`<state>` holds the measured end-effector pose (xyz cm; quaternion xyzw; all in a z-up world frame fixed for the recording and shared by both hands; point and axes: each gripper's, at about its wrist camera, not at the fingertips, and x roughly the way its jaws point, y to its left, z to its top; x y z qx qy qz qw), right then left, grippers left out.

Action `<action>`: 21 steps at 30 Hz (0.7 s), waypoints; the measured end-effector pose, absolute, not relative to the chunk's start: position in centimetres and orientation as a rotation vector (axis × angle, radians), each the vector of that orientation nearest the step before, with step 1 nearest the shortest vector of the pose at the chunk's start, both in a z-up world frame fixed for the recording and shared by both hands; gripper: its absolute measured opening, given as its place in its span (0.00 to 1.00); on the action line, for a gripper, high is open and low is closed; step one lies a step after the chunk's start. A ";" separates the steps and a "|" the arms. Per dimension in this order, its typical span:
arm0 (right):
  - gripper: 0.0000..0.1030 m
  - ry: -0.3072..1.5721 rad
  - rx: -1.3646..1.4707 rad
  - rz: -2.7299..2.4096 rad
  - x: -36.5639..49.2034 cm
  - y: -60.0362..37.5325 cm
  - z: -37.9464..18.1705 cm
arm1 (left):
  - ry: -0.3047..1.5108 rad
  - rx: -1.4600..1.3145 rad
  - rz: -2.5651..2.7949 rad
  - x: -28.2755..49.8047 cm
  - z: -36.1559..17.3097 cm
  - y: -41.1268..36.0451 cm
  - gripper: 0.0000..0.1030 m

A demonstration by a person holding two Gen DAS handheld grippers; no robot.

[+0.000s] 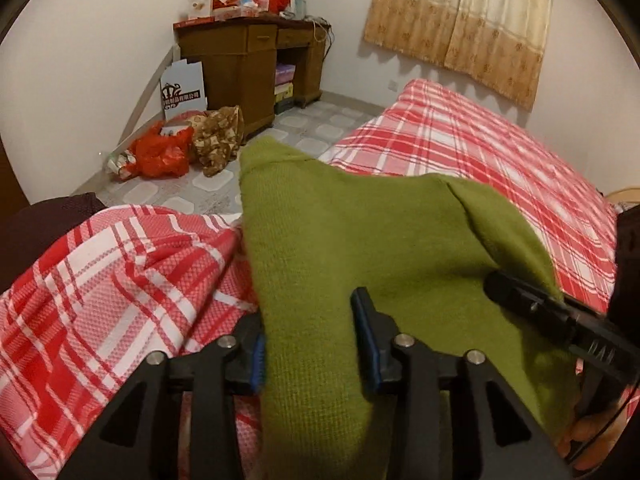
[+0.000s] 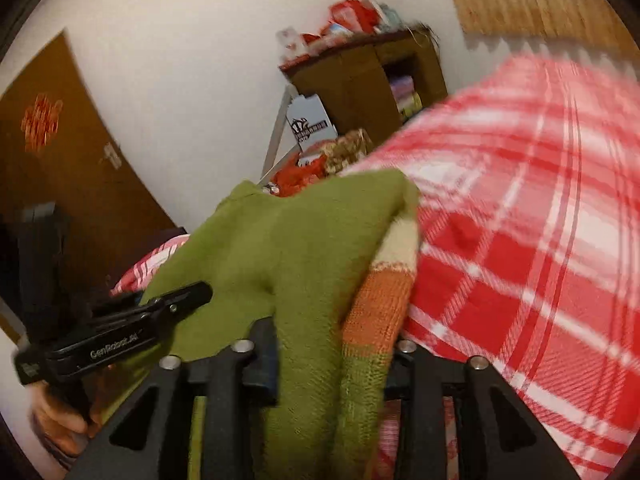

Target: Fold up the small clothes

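Observation:
A green knit garment [image 1: 360, 232] lies over the red-and-white plaid bed [image 1: 480, 152]. In the right wrist view the garment [image 2: 280, 248] shows an orange and cream striped part [image 2: 384, 292] on its right edge. My left gripper [image 1: 310, 320] is open: its blue pads stand apart, the left one at the cloth's edge and the right finger lying on top of the cloth. My right gripper [image 2: 332, 340] is also open, with folds of the garment filling the gap. Each gripper shows in the other view: the right gripper [image 1: 496, 284] and the left gripper [image 2: 192, 294], both on the garment.
A wooden desk [image 1: 248, 56] piled with red boxes stands in the far corner. A red bag [image 1: 160, 152] and a patterned bundle [image 1: 220, 136] lie on the tiled floor. A curtain [image 1: 460, 20] hangs above the bed. A brown door [image 2: 60, 160] is at the left.

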<state>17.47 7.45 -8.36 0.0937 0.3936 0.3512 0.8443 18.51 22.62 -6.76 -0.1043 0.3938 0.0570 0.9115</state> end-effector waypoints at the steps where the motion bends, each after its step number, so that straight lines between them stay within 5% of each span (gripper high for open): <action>1: 0.49 0.843 0.226 0.738 17.9 6.9 -8.5 | 0.811 -0.213 0.115 18.5 -6.8 22.5 0.42; 10: 0.51 0.716 0.281 0.569 13.4 2.4 -5.0 | 0.771 -0.179 0.114 14.8 -4.4 23.8 0.50; 11: 0.49 0.693 0.278 0.546 12.8 2.1 -4.4 | 0.763 -0.166 0.103 14.2 -4.1 23.6 0.51; 13: 0.26 0.654 0.229 0.546 10.7 2.2 -2.8 | 0.754 -0.131 0.093 13.1 -3.5 22.8 0.55; 21: 0.24 0.688 -0.012 0.651 3.5 7.9 -2.8 | 0.788 -0.062 0.138 10.3 -4.1 19.8 0.56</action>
